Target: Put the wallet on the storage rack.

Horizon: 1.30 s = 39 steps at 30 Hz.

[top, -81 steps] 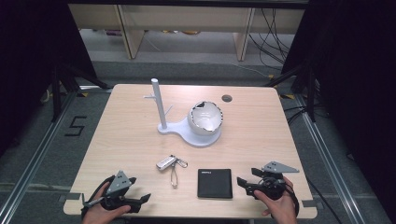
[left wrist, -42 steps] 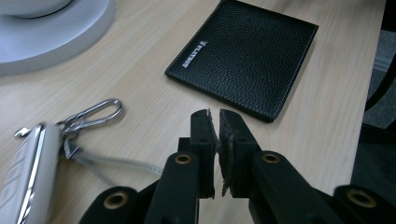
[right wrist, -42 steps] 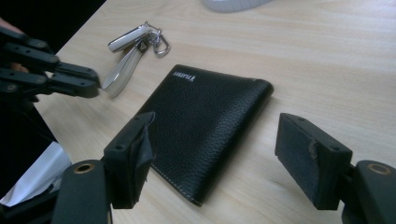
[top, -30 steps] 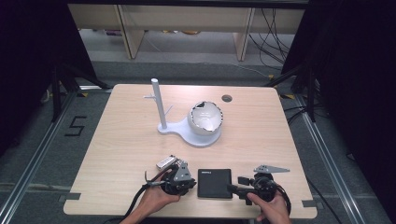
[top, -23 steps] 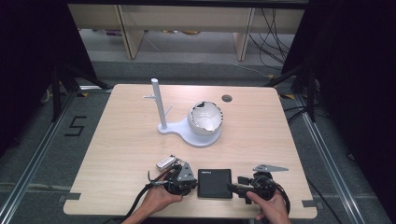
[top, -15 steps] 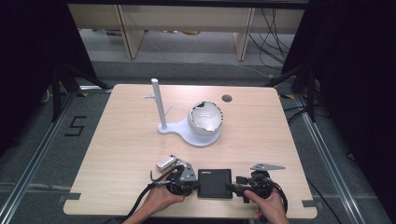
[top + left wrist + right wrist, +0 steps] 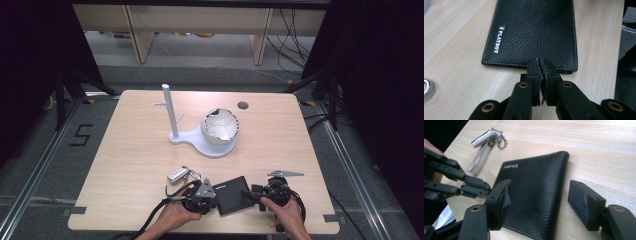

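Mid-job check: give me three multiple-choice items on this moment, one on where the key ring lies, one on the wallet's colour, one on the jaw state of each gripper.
1. Where do the keys lie relative to the wallet in the high view?
A. To its left, slightly farther up the table
B. On top of it
C. Inside the white bowl

2. What colour is the wallet?
A. Brown
B. Black
C. Red

3. How do the jaws stand?
A. Both grippers open
B. Both shut
C. Left gripper shut, right gripper open

Right letters: 1 A, the keys rest on bare wood, apart from the wallet. 2 B, black grained leather with white lettering. 3 C, left jaws pressed together at the wallet's edge, right jaws spread astride it.
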### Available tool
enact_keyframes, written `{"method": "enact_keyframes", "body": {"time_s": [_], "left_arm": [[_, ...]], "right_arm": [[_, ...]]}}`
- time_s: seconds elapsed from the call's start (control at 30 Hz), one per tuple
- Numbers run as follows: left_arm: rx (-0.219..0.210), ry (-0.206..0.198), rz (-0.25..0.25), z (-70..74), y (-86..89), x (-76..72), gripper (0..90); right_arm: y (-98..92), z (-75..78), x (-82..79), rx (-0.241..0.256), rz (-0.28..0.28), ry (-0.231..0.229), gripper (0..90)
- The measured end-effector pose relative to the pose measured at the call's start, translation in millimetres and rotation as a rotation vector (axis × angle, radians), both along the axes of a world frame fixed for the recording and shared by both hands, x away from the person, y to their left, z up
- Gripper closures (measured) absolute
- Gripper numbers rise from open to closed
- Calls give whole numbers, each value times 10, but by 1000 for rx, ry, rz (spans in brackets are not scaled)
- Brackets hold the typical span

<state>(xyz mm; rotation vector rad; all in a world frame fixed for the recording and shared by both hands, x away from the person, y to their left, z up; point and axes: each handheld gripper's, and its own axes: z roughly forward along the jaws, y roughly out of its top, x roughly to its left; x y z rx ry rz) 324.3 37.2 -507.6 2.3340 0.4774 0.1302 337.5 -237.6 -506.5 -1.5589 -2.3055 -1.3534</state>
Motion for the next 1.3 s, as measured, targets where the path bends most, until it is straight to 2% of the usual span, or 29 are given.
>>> {"method": "enact_keyframes", "body": {"time_s": [0.03,0.2,0.23,0.3,0.33,0.37,0.4,0.43,0.47,0.53,0.57,0.63,0.7,0.83,0.87,0.9,1.0,1.3], "left_arm": [[40,-13,-27,20,13,12,847],[39,-16,-28,15,7,10,845],[17,-13,-8,5,-8,-7,845],[46,-23,-29,18,4,4,844],[3,-9,2,-6,-16,-12,844],[3,-9,2,-6,-16,-12,844],[49,-22,-36,14,7,9,844],[47,-24,-30,14,5,1,844],[48,-25,-31,13,6,-1,844],[48,-25,-30,13,5,-2,844],[48,-24,-30,13,6,-2,844],[49,-25,-31,14,7,-2,843],[50,-23,-31,15,8,0,841],[49,-24,-31,13,9,0,840],[31,-19,-17,5,0,-11,840],[51,-25,-32,14,11,-3,840],[50,-26,-33,14,10,-6,840],[51,-28,-34,14,11,-7,838]], "right_arm": [[1,-1,9,14,8,3,381],[26,-23,87,1,20,3,434],[31,-23,100,9,23,13,441],[44,-41,129,4,24,32,453],[45,-54,139,21,35,40,454],[45,-54,139,21,35,40,454],[40,-60,150,19,23,52,488],[50,-55,146,32,-3,90,510],[16,-68,156,44,13,76,532],[-13,-85,154,73,0,102,551],[-6,-71,132,108,-18,158,560],[-38,-85,153,121,-19,108,611],[-57,-52,150,142,-22,102,651],[-67,-45,142,153,-21,100,669],[-66,-43,139,149,-23,98,670],[-67,-40,139,153,-21,99,676],[-68,-47,139,170,-12,111,685],[-54,-5,128,186,2,100,715]]}}
